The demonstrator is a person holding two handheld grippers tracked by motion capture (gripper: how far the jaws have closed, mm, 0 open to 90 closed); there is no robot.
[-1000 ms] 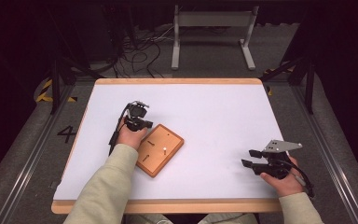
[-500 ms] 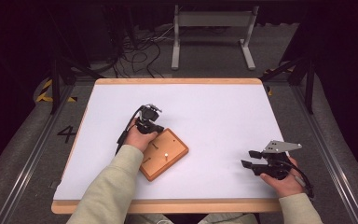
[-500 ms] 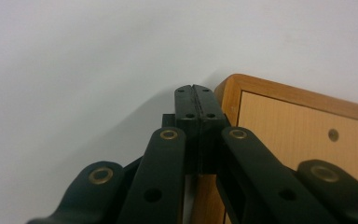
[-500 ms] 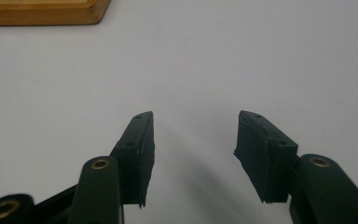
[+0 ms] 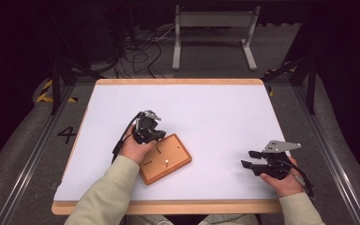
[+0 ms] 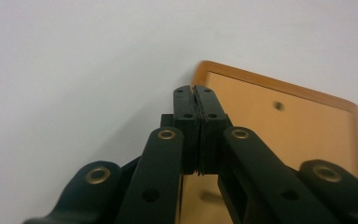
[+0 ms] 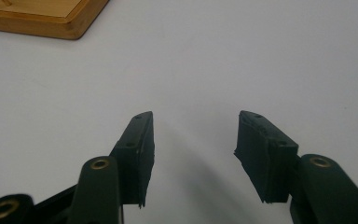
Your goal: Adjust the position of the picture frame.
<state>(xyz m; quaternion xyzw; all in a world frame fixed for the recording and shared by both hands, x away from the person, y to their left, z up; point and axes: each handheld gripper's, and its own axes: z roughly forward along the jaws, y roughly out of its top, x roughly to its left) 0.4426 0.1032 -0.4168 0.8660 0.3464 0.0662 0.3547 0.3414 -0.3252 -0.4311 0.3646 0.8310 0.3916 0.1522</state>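
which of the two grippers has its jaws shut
The left gripper, by the wooden board: in its own view the two jaws press flat together with nothing between them. The right gripper, out on the bare white table, holds its jaws apart.

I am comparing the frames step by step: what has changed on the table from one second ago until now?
The left tongs, shut with nothing between them, moved rightward and a little toward the person, from the wooden board's far-left corner to above its far edge. Nothing was taken or released. The board, the right tongs, open and empty, and the white table stayed as they were.
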